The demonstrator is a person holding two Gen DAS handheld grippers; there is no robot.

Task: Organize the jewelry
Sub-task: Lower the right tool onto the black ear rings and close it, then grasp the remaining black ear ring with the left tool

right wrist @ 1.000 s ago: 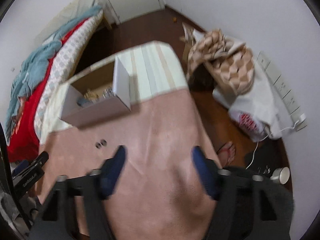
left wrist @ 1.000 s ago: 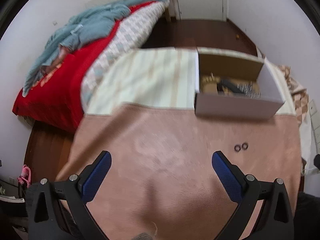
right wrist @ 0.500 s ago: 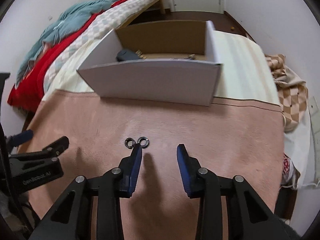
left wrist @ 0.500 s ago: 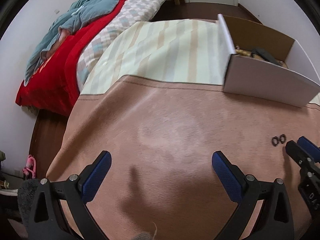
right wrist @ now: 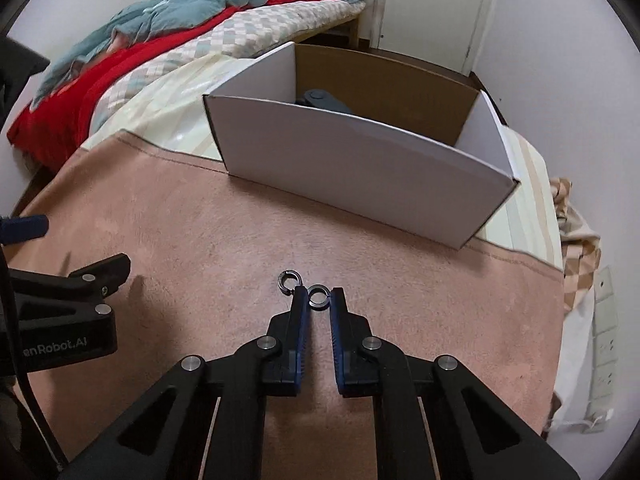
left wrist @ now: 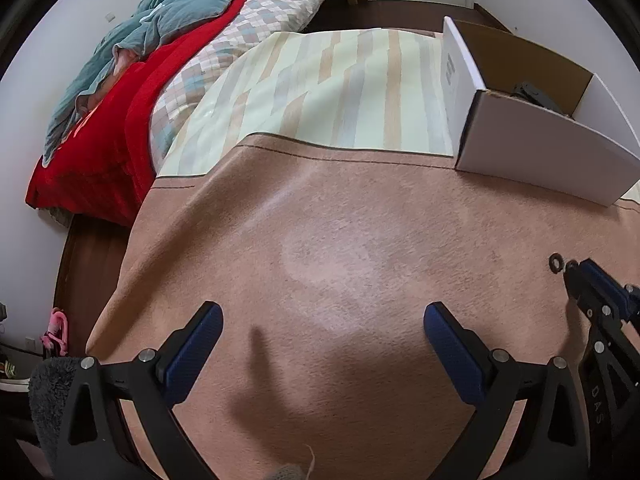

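Left gripper (left wrist: 320,332) first: I hold it low over the pink cloth (left wrist: 360,240) with its blue pads spread wide and nothing between them; it hangs idle, well apart from the jewelry. Moving right, two small dark rings lie flat on the cloth, nearly touching each other; the left ring (right wrist: 289,279) sits just outside my right gripper's left fingertip, while the right ring (right wrist: 319,297) lies between the two tips. My right gripper (right wrist: 319,300) is narrowed to a slim gap around that ring, pads close on either side; I cannot tell whether they already touch it, and it is not lifted. Beyond the rings stands the white cardboard box (right wrist: 360,160), open at the top, with a dark object inside; I judge that is where the rings belong.

As for handling, I expect each ring to be very light, hard and smooth; lying flat on a soft cloth, it gives little edge to catch, and a pinch across the outside could make it tip or squirt out. I would press the tips lightly into the cloth and close across the ring's widest part, slowly, taking care not to nudge its neighbour; each hoop appears to have a small gap, so the grip should sit away from it.
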